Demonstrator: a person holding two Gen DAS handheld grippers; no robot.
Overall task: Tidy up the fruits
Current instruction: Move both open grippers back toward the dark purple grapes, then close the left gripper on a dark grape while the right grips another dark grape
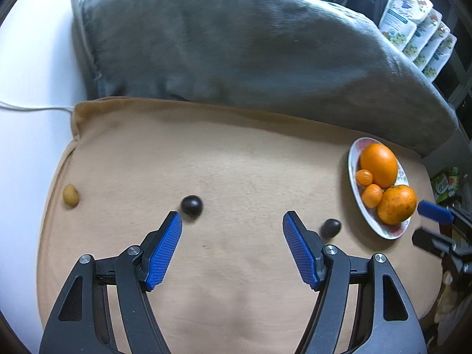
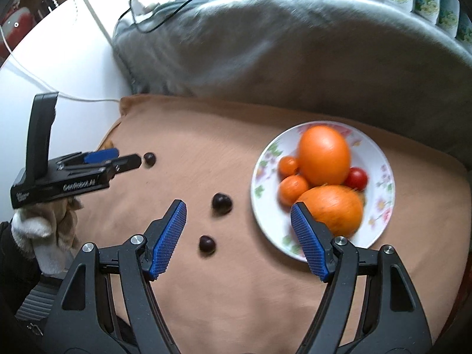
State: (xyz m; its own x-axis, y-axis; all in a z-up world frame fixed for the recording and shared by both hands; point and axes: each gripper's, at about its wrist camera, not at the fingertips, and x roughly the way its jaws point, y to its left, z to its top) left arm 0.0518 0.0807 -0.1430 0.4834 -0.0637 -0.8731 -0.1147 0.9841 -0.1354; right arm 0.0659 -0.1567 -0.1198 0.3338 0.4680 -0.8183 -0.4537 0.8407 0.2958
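A tan cushion (image 2: pixel 236 280) holds a white floral plate (image 2: pixel 380 206), the landmark here. On the plate sit a large orange (image 2: pixel 324 155), a second orange (image 2: pixel 336 209) nearer the camera, two small orange fruits (image 2: pixel 288 165) on the plate's left side, and a red tomato (image 2: pixel 357 178) on its right.

Left of the plate, loose on the cushion, lie three dark round fruits: one (image 2: pixel 221 203) just beside the plate, one (image 2: pixel 207 244) nearer the camera, one (image 2: pixel 149 158) farther left. A small yellowish fruit (image 1: pixel 70 195) lies farthest from the plate, near the cushion's left edge.

The right gripper (image 2: pixel 239 214) hovers over the plate's left rim, fingers spread apart and empty. The left gripper (image 1: pixel 232 221), held by a gloved hand (image 2: pixel 44 221), hangs well left of the plate, fingers released, grasping nothing. A grey cushion (image 2: pixel 295 44) lies behind the plate.
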